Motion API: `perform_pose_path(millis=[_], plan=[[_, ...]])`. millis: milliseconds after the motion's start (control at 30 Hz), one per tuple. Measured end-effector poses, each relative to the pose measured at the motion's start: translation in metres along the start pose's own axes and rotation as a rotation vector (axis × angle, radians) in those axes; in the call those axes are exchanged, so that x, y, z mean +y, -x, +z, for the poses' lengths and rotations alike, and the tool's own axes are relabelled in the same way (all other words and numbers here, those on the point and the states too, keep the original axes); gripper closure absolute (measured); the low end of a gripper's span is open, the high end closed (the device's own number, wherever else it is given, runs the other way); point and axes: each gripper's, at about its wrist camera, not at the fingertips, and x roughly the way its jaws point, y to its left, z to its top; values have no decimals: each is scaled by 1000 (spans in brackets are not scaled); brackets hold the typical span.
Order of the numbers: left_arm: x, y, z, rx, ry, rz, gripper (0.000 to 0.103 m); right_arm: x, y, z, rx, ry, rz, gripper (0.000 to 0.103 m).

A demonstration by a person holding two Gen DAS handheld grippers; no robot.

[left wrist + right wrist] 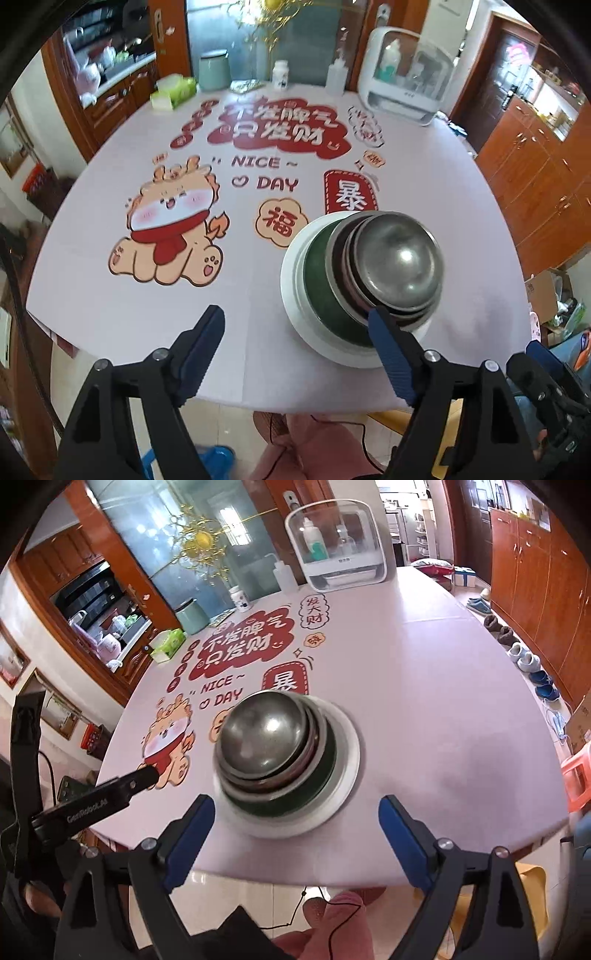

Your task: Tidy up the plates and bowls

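Note:
A stack stands near the table's front edge: steel bowls (397, 260) upside down on a dark green bowl (317, 266), all on a white plate (295, 295). In the right wrist view the steel bowls (264, 734), green bowl (325, 764) and white plate (349, 746) sit just ahead of the fingers. My left gripper (297, 325) is open and empty, its right finger in front of the stack's near side. My right gripper (297, 814) is open and empty, just short of the plate. The left gripper's body (92, 797) shows at the left of the right wrist view.
The table has a pale pink cover (110, 295) with a printed dragon cartoon (170, 229). At the far edge stand a white dish cabinet (406, 79), a squeeze bottle (336, 75), a white jar (280, 75), a green canister (213, 70) and a tissue pack (173, 92). Wooden cupboards (535, 572) line the right.

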Motion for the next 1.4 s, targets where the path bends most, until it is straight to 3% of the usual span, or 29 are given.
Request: perform_pose_path(millis=[167, 267, 367, 633, 867, 1400], plan=[[0, 38, -13, -110, -43, 24, 12, 23, 24, -18, -34, 47, -42, 11], [-1, 56, -24, -157, -64, 43, 11, 31, 33, -31, -32, 35, -73, 6], [-3, 68, -36, -194, -76, 75, 1, 35, 39, -40, -37, 30, -117, 4], [-14, 94, -50, -280, -88, 120, 1, 32, 51, -49, -36, -16, -133, 3], [-12, 98, -51, -300, -45, 150, 1, 37, 62, -47, -93, 25, -142, 0], [-13, 95, -45, -297, -16, 195, 1, 42, 55, -29, -87, 89, -112, 0]])
